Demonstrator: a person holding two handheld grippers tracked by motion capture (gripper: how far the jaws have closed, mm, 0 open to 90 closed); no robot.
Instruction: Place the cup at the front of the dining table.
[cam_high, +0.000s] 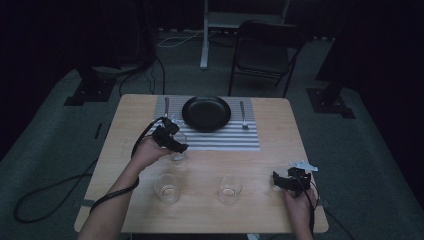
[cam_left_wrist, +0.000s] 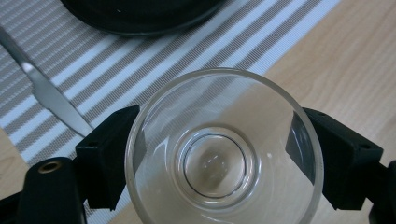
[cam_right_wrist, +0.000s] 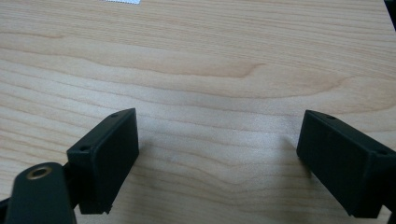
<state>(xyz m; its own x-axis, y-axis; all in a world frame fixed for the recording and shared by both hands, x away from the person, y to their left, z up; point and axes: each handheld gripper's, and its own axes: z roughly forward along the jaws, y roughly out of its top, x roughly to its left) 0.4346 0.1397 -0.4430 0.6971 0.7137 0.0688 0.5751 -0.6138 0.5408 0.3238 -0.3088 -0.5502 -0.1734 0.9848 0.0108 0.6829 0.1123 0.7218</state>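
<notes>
Grip secure — my left gripper (cam_left_wrist: 219, 158) clamps the clear round glass tumbler (cam_left_wrist: 224, 149) near the striped placemat (cam_left_wrist: 154, 60); right gripper (cam_right_wrist: 217, 158) gapes empty, waiting.

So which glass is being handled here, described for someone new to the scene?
On the wooden table, find the striped placemat under the black plate. The glass stands at its near left corner, between the left gripper's fingers; two other glasses stand free nearer the person.
</notes>
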